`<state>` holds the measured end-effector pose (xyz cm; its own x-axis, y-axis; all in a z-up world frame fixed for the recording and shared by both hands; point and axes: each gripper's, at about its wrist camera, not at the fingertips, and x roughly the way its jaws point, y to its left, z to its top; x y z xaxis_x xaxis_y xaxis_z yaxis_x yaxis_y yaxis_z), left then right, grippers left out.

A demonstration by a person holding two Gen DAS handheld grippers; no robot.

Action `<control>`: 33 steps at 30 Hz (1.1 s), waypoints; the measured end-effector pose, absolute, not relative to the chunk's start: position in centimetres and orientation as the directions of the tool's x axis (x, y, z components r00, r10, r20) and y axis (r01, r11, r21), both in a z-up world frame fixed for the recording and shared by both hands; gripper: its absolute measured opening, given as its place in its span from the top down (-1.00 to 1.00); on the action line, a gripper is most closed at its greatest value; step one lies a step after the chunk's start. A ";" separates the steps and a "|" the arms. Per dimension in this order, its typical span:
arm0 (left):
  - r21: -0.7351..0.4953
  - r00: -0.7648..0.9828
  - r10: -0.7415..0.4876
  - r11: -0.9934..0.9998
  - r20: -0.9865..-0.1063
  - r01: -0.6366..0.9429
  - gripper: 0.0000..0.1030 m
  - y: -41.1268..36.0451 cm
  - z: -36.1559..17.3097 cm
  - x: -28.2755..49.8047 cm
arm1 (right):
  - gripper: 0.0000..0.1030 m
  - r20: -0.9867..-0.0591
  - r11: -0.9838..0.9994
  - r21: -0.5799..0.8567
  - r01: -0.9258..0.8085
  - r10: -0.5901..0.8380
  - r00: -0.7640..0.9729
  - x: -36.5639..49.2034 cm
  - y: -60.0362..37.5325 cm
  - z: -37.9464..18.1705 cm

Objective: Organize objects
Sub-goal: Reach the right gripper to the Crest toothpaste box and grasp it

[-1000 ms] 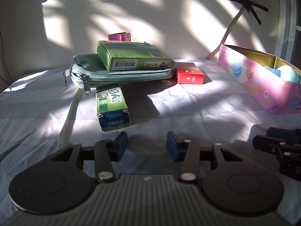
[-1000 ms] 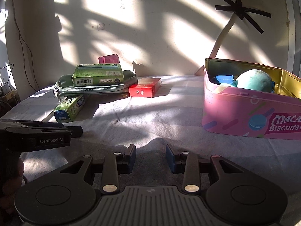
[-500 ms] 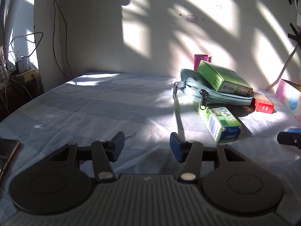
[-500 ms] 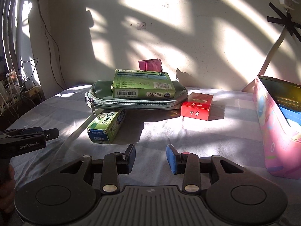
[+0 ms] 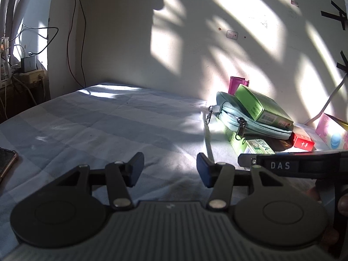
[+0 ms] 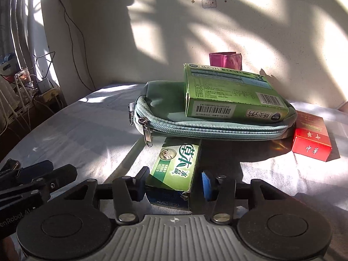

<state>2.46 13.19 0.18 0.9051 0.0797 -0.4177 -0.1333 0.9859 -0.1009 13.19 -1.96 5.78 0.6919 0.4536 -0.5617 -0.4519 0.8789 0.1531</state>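
Observation:
A green toothpaste box (image 6: 177, 165) lies on the bed sheet with its near end between the fingers of my right gripper (image 6: 174, 184). The jaws are open around it, a gap showing on the right side. Its far end goes under a teal zip pouch (image 6: 208, 128) that carries a green medicine box (image 6: 228, 93). A red cigarette pack (image 6: 311, 139) lies to the right. My left gripper (image 5: 169, 169) is open and empty over bare sheet, left of the pile. The toothpaste box (image 5: 256, 148) and pouch (image 5: 250, 121) show at its right.
A pink packet (image 6: 225, 59) stands against the wall behind the pouch. A pink tin (image 5: 332, 130) sits at the far right. A phone (image 5: 6, 161) lies at the sheet's left edge. Cables and a charger (image 5: 28, 64) hang beside the bed on the left.
My right gripper has moved forward and left until its open fingers straddle the toothpaste box. My left gripper has swung left, away from the pile, and now faces bare sheet.

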 end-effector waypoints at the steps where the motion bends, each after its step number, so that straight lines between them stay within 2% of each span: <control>1: -0.109 0.904 0.077 0.985 -0.421 -0.135 -0.08 13.4 0.2 2.5 | 0.26 -0.565 0.883 0.139 -0.448 0.442 0.697 12.9 -2.1 5.9; 6: -0.131 0.901 0.067 0.982 -0.428 -0.135 -0.08 13.9 0.1 2.5 | 0.36 -0.575 0.864 0.103 -0.493 0.456 0.679 10.1 -5.0 6.3; 13: -0.130 0.896 0.054 0.984 -0.440 -0.123 -0.09 13.8 0.1 2.7 | 0.35 -0.595 0.809 0.073 -0.583 0.505 0.626 3.6 -12.8 6.5; 16: -0.118 0.893 0.052 0.986 -0.448 -0.116 -0.09 13.6 0.1 2.7 | 0.19 -0.633 0.840 0.030 -0.541 0.435 0.641 2.7 -16.5 6.5; 17: -0.111 0.892 0.050 0.988 -0.449 -0.111 -0.09 13.5 0.2 2.7 | 0.08 -0.648 0.849 0.024 -0.528 0.416 0.639 2.8 -17.3 6.6; 21: -0.060 0.897 0.047 0.995 -0.439 -0.082 -0.09 12.4 0.4 2.5 | -0.01 -0.670 0.856 -0.043 -0.516 0.358 0.650 3.4 -19.1 7.0; 26: -0.008 0.896 0.010 1.000 -0.443 -0.016 -0.10 10.8 0.7 1.7 | -0.07 -0.676 0.827 -0.092 -0.555 0.357 0.645 4.1 -19.2 6.6; 33: -0.078 0.848 -0.144 0.990 -0.510 0.122 -0.11 9.3 1.4 2.3 | -0.04 -0.647 0.842 -0.095 -0.531 0.353 0.676 3.2 -19.1 6.9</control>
<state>2.35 9.26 1.39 0.8482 -0.1444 -0.5097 0.1215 0.9895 -0.0781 3.25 -19.15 6.94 0.6756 0.3528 -0.6474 -0.5305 0.8424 -0.0946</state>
